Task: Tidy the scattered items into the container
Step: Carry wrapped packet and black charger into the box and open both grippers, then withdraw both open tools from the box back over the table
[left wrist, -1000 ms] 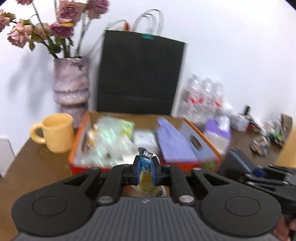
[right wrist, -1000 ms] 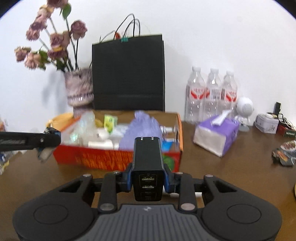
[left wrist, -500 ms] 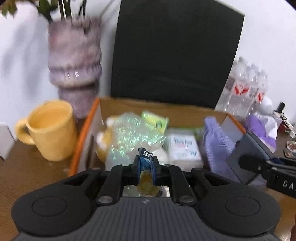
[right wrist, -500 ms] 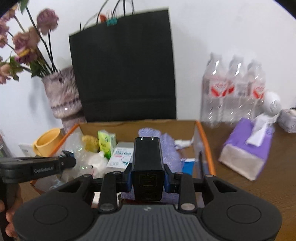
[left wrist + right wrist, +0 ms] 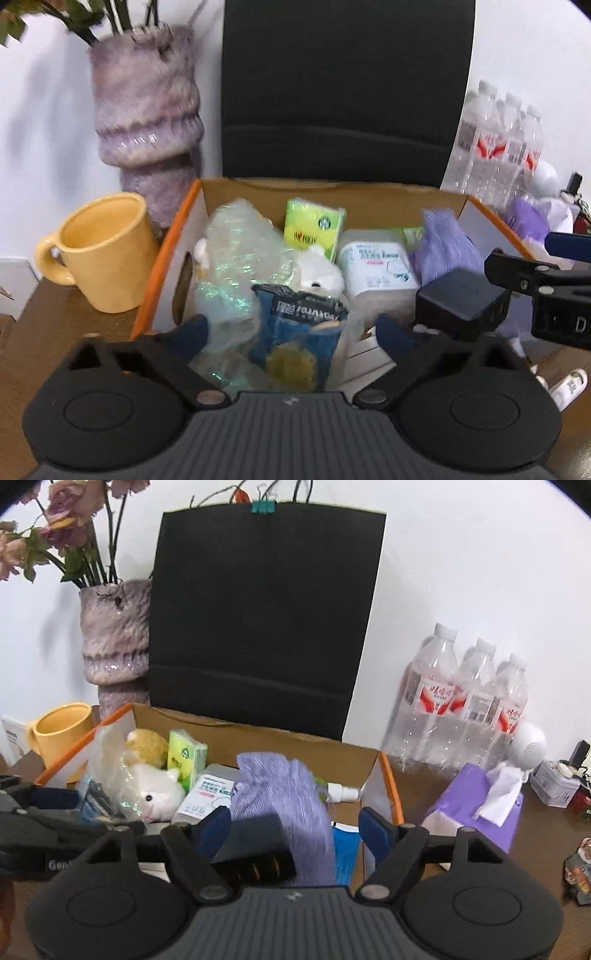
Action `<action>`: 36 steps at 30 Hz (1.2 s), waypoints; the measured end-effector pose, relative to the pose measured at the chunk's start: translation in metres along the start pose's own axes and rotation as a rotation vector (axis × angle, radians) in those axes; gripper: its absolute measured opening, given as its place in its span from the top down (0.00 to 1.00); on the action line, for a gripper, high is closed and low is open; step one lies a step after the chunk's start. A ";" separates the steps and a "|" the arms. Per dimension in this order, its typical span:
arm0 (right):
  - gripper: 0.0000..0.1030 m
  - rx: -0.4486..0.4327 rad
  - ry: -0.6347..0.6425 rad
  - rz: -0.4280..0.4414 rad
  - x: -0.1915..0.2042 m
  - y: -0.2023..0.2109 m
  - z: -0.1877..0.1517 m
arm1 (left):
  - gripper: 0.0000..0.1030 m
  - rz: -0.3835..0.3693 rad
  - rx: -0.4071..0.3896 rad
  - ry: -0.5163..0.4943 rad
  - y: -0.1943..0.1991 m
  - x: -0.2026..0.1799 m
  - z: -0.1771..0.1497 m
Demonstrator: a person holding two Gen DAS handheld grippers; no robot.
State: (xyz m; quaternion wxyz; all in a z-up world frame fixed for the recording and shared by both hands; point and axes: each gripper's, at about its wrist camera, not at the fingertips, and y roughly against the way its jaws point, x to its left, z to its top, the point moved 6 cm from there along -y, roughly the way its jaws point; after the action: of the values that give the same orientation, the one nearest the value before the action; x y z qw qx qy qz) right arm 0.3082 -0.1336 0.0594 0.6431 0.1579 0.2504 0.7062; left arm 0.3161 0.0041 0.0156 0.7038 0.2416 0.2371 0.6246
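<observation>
Left wrist: left gripper spread wide over the cardboard box, gripping nothing. Blue snack packet sits between the 2 fingers, loose, among the box contents. Black charger lies at the box's right side.

Right wrist: right gripper also wide open, empty. Charger rests in the box beside the purple cloth.

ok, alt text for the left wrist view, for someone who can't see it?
The open left gripper hangs over an orange-edged cardboard box with a blue snack packet loose between its spread fingers. The box holds a plush toy, green tissue pack and purple cloth; a yellow mug stands left of it.
</observation>
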 end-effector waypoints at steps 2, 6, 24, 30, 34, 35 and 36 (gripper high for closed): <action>0.27 0.021 -0.044 0.021 -0.005 0.008 0.002 | 0.03 -0.002 -0.007 0.007 0.012 -0.002 -0.002; 0.24 0.067 -0.152 0.106 -0.018 0.030 -0.010 | 0.00 0.007 -0.024 0.030 0.041 -0.002 -0.011; 0.92 0.045 -0.155 0.165 -0.019 0.144 -0.142 | 0.85 -0.005 -0.006 0.002 0.159 -0.023 -0.156; 0.94 0.041 -0.169 0.164 -0.018 0.175 -0.184 | 0.87 0.013 -0.010 -0.007 0.173 -0.025 -0.183; 0.40 -0.003 -0.160 0.191 -0.009 0.191 -0.191 | 0.07 0.019 -0.073 -0.005 0.189 -0.028 -0.188; 0.13 -0.023 -0.157 0.188 -0.007 0.194 -0.192 | 0.03 0.020 -0.093 -0.008 0.193 -0.029 -0.189; 0.07 -0.042 -0.154 0.184 -0.005 0.198 -0.193 | 0.02 0.020 -0.106 -0.013 0.195 -0.031 -0.189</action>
State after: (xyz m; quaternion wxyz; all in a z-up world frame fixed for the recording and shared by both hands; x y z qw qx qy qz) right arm 0.0395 -0.1768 0.0104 0.5959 0.2205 0.1698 0.7533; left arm 0.0432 0.0021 -0.0050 0.7107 0.2106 0.1967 0.6418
